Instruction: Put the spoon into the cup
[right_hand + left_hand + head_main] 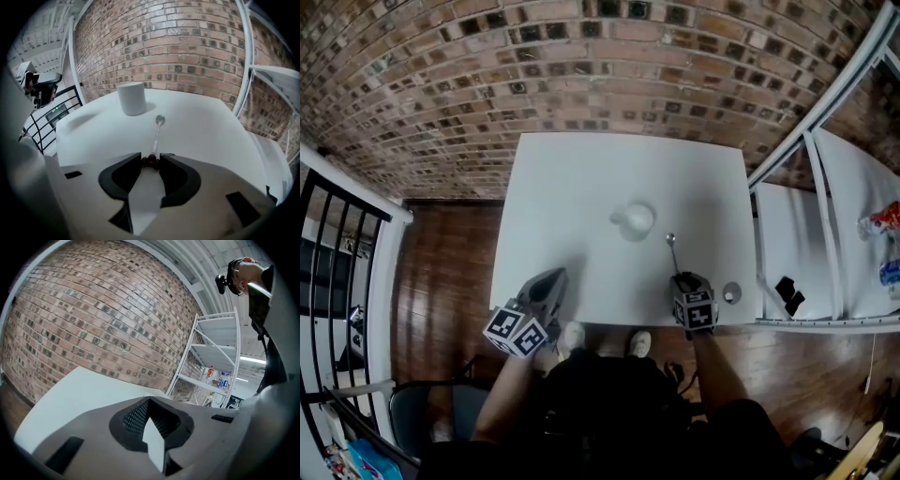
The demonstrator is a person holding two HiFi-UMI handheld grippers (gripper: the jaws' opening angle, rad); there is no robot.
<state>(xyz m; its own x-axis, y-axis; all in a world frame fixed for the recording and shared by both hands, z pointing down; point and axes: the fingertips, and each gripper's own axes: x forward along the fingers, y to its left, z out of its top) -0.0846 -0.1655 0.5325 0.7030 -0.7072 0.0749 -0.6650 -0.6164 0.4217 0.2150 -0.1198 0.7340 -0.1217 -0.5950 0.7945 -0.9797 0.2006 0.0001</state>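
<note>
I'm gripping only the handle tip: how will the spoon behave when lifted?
The spoon looks like thin metal, so probably stiff and light. With the right gripper at its handle end only, it may pivot, bowl drooping. Its narrow, shiny handle could slip.

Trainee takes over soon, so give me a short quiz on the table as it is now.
1. What sits between the jaws of the right tongs? A the rim of the white cylindrical cup; B the dark handle end of the silver metal spoon; C nothing.
2. True or false: the spoon is already inside the cup.
3. Fill in: the cup stands ___ on the white table.
Key: 1 B; 2 false; 3 upright.
</note>
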